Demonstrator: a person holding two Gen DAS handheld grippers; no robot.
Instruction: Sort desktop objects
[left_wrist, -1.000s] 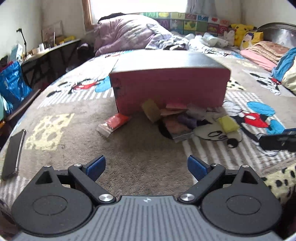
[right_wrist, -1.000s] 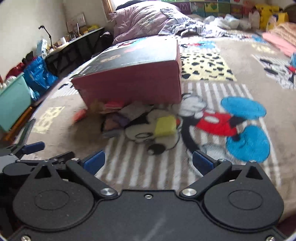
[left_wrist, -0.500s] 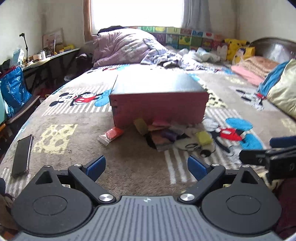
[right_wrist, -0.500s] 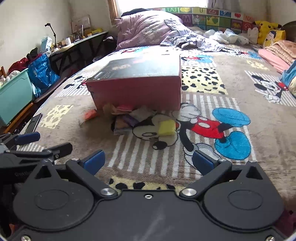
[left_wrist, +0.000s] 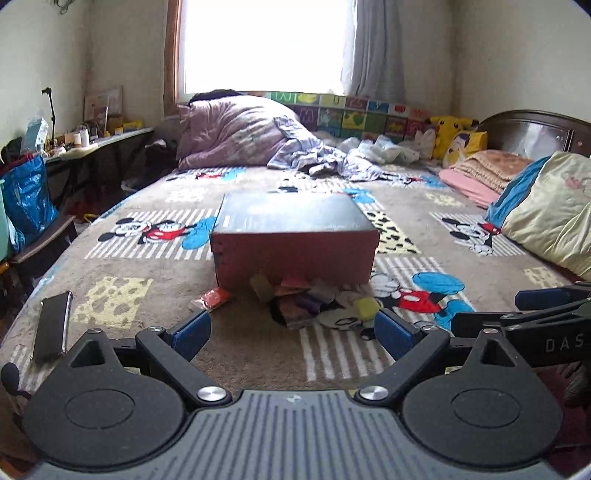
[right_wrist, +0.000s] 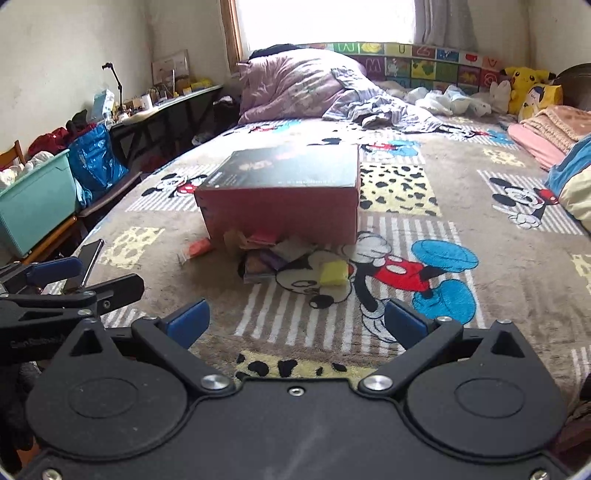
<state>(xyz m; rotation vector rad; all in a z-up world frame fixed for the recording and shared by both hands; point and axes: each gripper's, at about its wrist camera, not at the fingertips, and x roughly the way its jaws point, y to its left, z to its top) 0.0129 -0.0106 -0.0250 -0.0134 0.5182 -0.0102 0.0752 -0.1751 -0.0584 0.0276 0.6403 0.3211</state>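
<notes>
A pink box with a dark lid stands on the patterned bedspread. In front of it lies a heap of small objects: a yellow block, a red packet, purple and pink pieces, a booklet. My left gripper is open and empty, well short of the heap. My right gripper is open and empty too, to the right of the left one. The right gripper shows in the left wrist view.
A phone lies near the bed's left edge. A teal bin and a blue bag stand left of the bed beside a cluttered desk. Bedding, pillows and plush toys lie beyond.
Both grippers have pulled back from the box and heap and risen; the box now looks smaller and farther. Both stay open and empty.
</notes>
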